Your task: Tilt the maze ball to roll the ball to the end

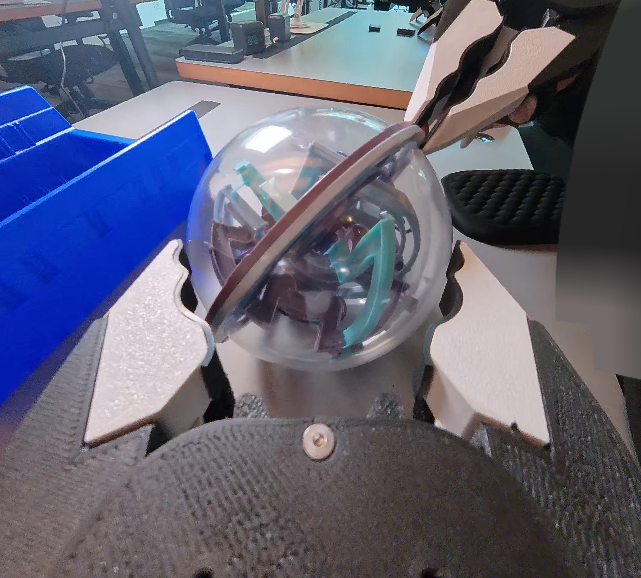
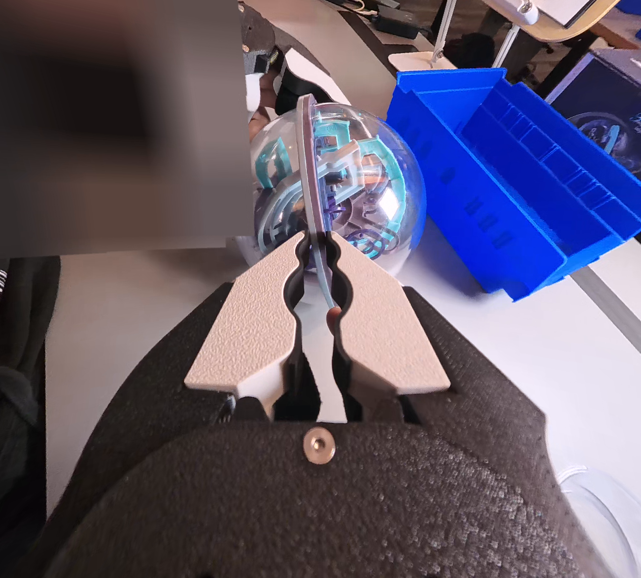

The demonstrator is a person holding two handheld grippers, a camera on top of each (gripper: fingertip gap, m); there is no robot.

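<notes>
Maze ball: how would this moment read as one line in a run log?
maze ball tilted | right tongs shut on its rim | left tongs open around it | blue bin beside

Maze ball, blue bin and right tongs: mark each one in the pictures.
maze ball [image 1: 322, 249], left wrist view, on its clear shell beside the rim band.
blue bin [image 2: 520, 186], right wrist view, on its long near wall.
right tongs [image 2: 316, 237], right wrist view, between the tips pinching the ball's rim.
</notes>
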